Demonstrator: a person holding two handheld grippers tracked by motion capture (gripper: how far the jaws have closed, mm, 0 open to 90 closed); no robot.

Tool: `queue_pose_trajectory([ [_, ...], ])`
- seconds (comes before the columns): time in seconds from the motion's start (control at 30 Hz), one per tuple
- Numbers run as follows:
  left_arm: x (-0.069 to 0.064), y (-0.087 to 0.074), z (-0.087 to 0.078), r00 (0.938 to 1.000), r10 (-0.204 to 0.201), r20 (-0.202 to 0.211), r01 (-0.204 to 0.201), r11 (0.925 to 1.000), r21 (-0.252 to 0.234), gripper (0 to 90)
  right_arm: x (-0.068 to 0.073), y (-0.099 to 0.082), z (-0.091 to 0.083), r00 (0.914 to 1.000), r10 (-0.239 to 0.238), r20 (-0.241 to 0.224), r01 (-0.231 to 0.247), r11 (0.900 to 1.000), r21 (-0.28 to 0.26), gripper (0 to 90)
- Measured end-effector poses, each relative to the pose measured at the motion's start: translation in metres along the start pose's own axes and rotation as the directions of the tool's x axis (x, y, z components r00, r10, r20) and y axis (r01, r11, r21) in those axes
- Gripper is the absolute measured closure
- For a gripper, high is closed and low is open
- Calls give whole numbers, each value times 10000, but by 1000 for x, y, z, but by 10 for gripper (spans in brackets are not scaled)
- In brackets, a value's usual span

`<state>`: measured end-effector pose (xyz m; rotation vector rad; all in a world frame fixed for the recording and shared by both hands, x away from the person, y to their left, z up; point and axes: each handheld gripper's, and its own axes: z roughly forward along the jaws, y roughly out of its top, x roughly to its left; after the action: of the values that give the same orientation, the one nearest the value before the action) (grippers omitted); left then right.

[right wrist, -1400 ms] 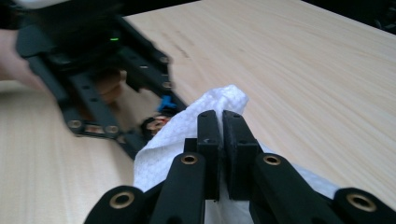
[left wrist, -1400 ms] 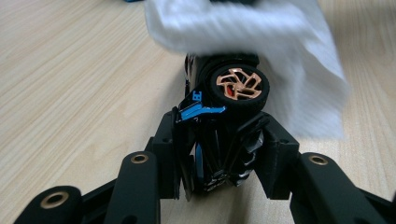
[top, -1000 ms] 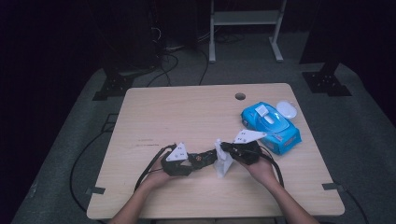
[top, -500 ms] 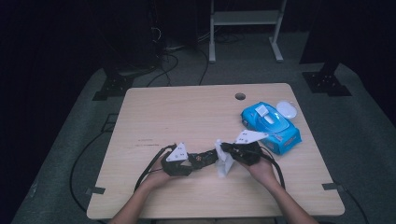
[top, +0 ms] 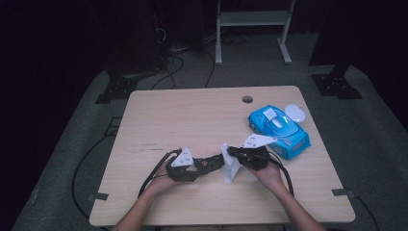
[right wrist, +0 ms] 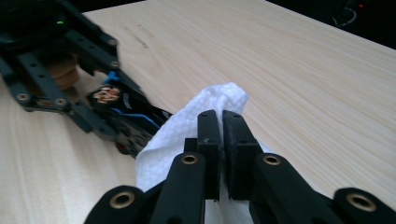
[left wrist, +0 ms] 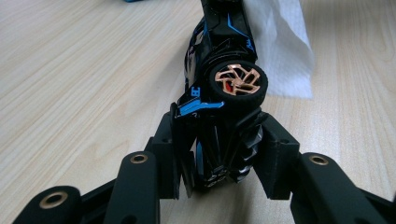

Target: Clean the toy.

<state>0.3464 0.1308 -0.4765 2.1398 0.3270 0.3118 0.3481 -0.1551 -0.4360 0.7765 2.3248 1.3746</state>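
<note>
A black toy car (left wrist: 219, 93) with blue trim and copper wheels lies on its side on the table, and my left gripper (left wrist: 219, 158) is shut on its rear end. In the high view the car (top: 210, 164) lies between the two hands, with the left gripper (top: 202, 166) at its left. My right gripper (right wrist: 221, 140) is shut on a white tissue (right wrist: 187, 130), which it holds against the car's far end. The tissue (top: 230, 166) stands upright beside the right gripper (top: 233, 156) in the high view.
A blue pack of wipes (top: 279, 127) with its white lid flipped open lies at the table's right. The wooden table (top: 192, 115) has a round cable hole (top: 247, 99) near its far edge. Cables trail from both grippers.
</note>
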Motion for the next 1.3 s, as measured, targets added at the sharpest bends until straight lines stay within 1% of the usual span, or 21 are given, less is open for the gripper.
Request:
queue_pose_trajectory([
  [0.03, 0, 0, 0, 10000, -13, 2, 13, 10000, -1, 569, -4, -2, -2, 9998, 187, 15, -187, 9998, -45, 855],
  [0.07, 0, 0, 0, 10000, -1, -13, 1, 10000, 9, 567, -6, -3, -5, 9996, 267, 72, -267, 9996, -70, 855],
  [0.2, 0, 1, 0, 10000, 19, -34, -19, 10000, 36, 566, -10, -5, -10, 9993, 103, 362, -107, 9999, 113, 855],
  [0.27, 0, 1, 0, 10000, 15, -19, -15, 10000, 29, 567, -10, -6, -9, 9992, 300, 273, -302, 9995, 56, 854],
  [0.33, 0, 1, 0, 10000, 29, -25, -29, 10000, 17, 567, -6, -4, -8, 9994, 272, 228, -272, 9996, 12, 854],
  [0.37, 0, 1, 0, 10000, 33, -21, -33, 10000, 9, 567, -4, -3, -6, 9995, 294, 65, -293, 9996, -47, 854],
  [0.4, 0, 1, 0, 10000, 33, -19, -33, 10000, 5, 567, -2, -1, -5, 9991, 354, -221, -356, 9993, -114, 854],
  [0.43, 0, 1, 0, 10000, 42, -19, -42, 10000, 6, 567, 1, 0, -3, 9988, 279, -411, -284, 9995, -139, 854],
  [0.47, 0, 1, 0, 10000, 53, -22, -53, 10000, 16, 567, 5, 1, 0, 9988, 132, -470, -135, 9999, -72, 854],
  [0.53, 0, 1, -1, 10000, 64, -19, -64, 10000, 40, 567, 8, 2, 3, 9989, -67, -462, 67, 10000, -1, 854],
  [0.6, 0, 1, -1, 10000, 55, -22, -55, 10000, 21, 566, 5, 1, 1, 9993, 8, -377, -8, 10000, 4, 854],
  [0.63, 0, 1, -1, 10000, 65, -22, -65, 10000, 27, 566, 2, 0, -1, 9997, -16, -227, 17, 10000, 27, 854],
  [0.73, 0, 0, -1, 10000, 62, 3, -62, 10000, 11, 566, -5, -4, -8, 9997, 227, -59, -228, 9997, -28, 855],
  [0.8, 0, 0, -1, 10000, 50, 6, -50, 10000, -7, 567, -4, -4, -9, 9997, 243, 13, -243, 9997, -15, 854],
  [0.87, 0, 0, -1, 10000, 74, -13, -74, 10000, 16, 567, -1, -3, -6, 9997, 242, -79, -242, 9997, -19, 854],
  [0.97, 0, 0, 0, 10000, 83, -23, -83, 10000, 37, 567, 8, -1, 1, 9990, 175, -407, -178, 9998, -85, 854],
  [1.03, 0, 0, 0, 9999, 115, -27, -115, 9999, 57, 567, 12, 1, 5, 9982, 45, -604, -50, 9999, -87, 854],
  [1.07, 0, 1, -1, 9999, 146, -30, -146, 9999, 69, 568, 13, 2, 5, 9983, -35, -587, 31, 10000, -69, 854],
  [1.13, -1, 0, -1, 9998, 204, -35, -204, 9998, 75, 568, 10, 1, 4, 9983, 46, -575, -49, 10000, -57, 854],
  [1.23, -1, 0, -1, 9998, 205, -35, -205, 9998, 83, 568, 2, -2, -1, 9995, 155, -288, -157, 9998, -76, 854],
  [1.3, -1, 1, -1, 9997, 243, -35, -243, 9997, 83, 569, -3, -5, -7, 9987, 452, -230, -454, 9989, -108, 854],
])
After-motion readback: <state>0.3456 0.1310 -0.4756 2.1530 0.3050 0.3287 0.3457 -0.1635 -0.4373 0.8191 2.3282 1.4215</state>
